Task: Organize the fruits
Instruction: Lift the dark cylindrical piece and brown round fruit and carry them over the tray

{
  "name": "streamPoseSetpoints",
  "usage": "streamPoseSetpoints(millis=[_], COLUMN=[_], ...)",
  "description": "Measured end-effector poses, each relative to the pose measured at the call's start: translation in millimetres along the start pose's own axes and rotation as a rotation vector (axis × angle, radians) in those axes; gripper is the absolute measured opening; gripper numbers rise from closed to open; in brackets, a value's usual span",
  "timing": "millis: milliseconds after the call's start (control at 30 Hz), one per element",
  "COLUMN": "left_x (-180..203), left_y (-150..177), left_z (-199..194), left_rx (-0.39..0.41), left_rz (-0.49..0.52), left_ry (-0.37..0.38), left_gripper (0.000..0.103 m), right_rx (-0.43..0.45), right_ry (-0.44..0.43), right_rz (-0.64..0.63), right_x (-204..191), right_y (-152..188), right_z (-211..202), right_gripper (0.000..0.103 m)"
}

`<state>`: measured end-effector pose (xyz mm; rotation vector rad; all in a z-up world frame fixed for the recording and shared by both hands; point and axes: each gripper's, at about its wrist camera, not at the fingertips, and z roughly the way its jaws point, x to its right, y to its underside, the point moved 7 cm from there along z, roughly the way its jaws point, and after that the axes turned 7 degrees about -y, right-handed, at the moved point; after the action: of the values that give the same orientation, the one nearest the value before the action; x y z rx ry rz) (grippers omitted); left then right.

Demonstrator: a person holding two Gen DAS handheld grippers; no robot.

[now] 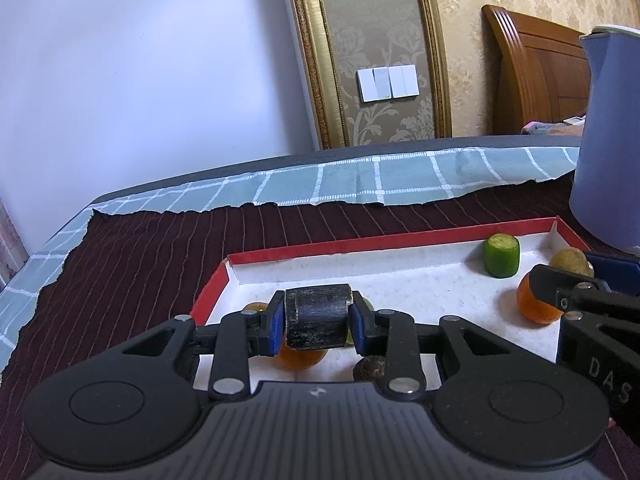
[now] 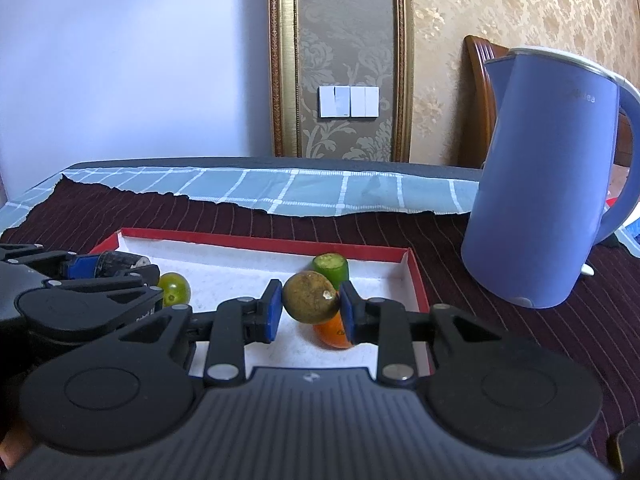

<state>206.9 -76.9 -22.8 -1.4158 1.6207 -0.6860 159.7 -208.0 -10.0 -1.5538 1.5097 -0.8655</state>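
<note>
A red-rimmed white tray (image 1: 400, 236) (image 2: 256, 242) lies on the dark striped cloth. My left gripper (image 1: 317, 322) is shut on a dark, worn cylinder piece (image 1: 316, 316), held over the tray's near left part; an orange (image 1: 298, 356) and a brown fruit (image 1: 370, 368) lie under it. My right gripper (image 2: 311, 310) is shut on a brown-green round fruit (image 2: 310, 298), above an orange (image 2: 334, 334). A green cut cylinder fruit (image 1: 501, 255) (image 2: 331, 268) stands at the tray's far right. A green round fruit (image 2: 175, 289) lies beside the left gripper.
A blue electric kettle (image 2: 540, 184) (image 1: 608, 140) stands on the cloth right of the tray. A teal checked cloth (image 1: 400, 180) covers the table's far edge. Wall, gold frame and wooden headboard are behind.
</note>
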Motion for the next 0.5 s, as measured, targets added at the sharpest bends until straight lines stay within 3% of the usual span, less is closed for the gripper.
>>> streamPoseSetpoints(millis=[500], left_x=[4], left_y=[-7], left_z=[16], left_rx=[0.001], left_rz=[-0.012], left_ry=[-0.002], left_gripper=[0.032], right_rx=[-0.010], right_ry=[0.017], right_rz=[-0.004], right_x=[7], right_y=[-9], right_z=[18], right_gripper=[0.028])
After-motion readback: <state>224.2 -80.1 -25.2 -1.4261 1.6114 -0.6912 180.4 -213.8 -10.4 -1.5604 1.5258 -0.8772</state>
